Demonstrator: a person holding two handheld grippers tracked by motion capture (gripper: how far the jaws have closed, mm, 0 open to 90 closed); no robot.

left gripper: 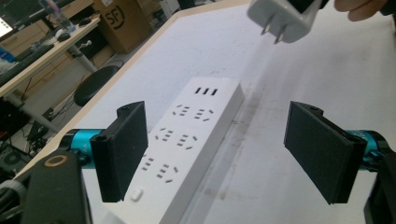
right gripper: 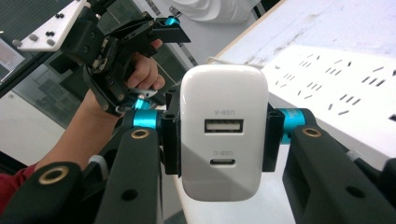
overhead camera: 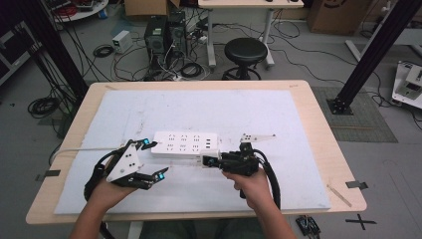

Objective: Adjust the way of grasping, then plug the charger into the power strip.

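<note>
Right tongs (right gripper: 219, 140): pinching the white charger (right gripper: 224, 140), held above the power strip's (overhead camera: 185, 144) near end.
Left tongs (left gripper: 224, 154): spread, empty, beside the strip.
Advice: line prongs (left gripper: 275, 33) with a socket, press straight down.
Worktop (overhead camera: 318, 149): carries the strip.

The table (overhead camera: 318, 119) is covered by a white mat (overhead camera: 149, 107), its wooden edge left bare all round. A white power strip (overhead camera: 185, 144) is laid flat on the mat, near the middle.
</note>
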